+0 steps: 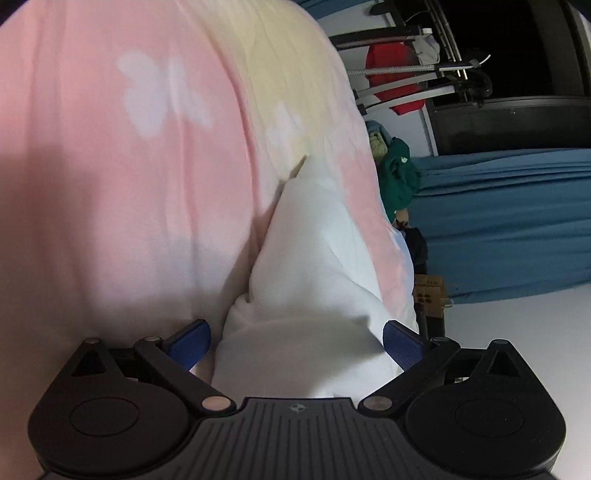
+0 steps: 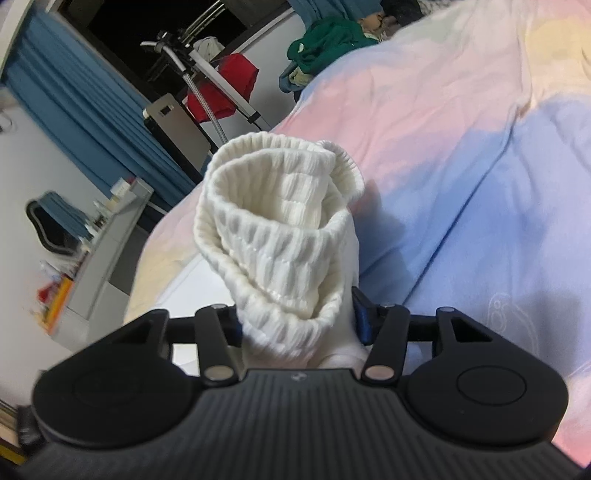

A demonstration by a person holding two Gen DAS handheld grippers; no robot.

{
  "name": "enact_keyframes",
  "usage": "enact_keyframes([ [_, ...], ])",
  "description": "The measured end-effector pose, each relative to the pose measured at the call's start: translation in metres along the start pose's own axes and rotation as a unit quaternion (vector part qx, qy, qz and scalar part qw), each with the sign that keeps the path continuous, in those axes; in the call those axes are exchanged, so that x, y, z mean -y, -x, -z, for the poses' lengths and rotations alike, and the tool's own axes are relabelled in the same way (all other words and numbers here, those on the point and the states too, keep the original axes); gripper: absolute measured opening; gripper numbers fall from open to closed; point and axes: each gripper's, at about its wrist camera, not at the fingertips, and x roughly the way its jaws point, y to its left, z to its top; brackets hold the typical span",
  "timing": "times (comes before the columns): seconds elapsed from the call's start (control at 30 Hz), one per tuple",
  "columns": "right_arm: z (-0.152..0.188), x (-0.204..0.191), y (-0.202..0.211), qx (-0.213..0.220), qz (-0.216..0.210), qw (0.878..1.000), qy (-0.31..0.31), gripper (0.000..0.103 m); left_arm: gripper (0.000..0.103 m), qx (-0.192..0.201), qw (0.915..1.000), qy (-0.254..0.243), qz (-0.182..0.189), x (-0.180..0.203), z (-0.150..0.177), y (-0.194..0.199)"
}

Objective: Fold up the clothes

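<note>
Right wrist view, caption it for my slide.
Right claw clamps a rolled white ribbed sock above a pastel pink-and-blue bedspread.

We're looking at a bed (image 2: 461,122) with a soft pastel cover, blotchy pink, pale yellow and light blue with whitish shapes printed on it. White sock fabric (image 1: 314,258) rests on the cover near the middle. Over at the far edge we can see a crumpled green garment (image 2: 328,33) lying in a heap with other bits of clothing.
</note>
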Motion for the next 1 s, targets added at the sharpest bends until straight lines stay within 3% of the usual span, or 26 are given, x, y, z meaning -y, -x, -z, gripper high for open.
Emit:
enact_keyframes([
  [0.17,0.001,0.003,-0.006,-0.005,0.005,1.0,-0.015,0.057,0.099,0.006,0.9994,-0.034,-0.001,0.004,0.007,-0.009],
  [0.4,0.005,0.01,-0.015,-0.008,0.009,0.999,-0.036,0.07,0.098,-0.005,0.9969,-0.078,-0.011,0.014,0.011,-0.022],
  [0.57,0.008,0.003,-0.019,-0.007,0.021,1.0,-0.003,0.072,0.095,-0.005,0.9931,-0.114,-0.026,0.025,0.018,-0.035],
  [0.8,0.007,-0.008,-0.003,0.019,0.023,1.0,0.006,0.05,0.064,0.014,0.9866,-0.154,-0.05,0.039,0.025,-0.031],
  [1.0,-0.008,-0.019,0.039,0.049,-0.009,0.999,0.012,0.045,0.054,0.021,0.9828,-0.182,-0.024,0.073,0.047,-0.014],
])
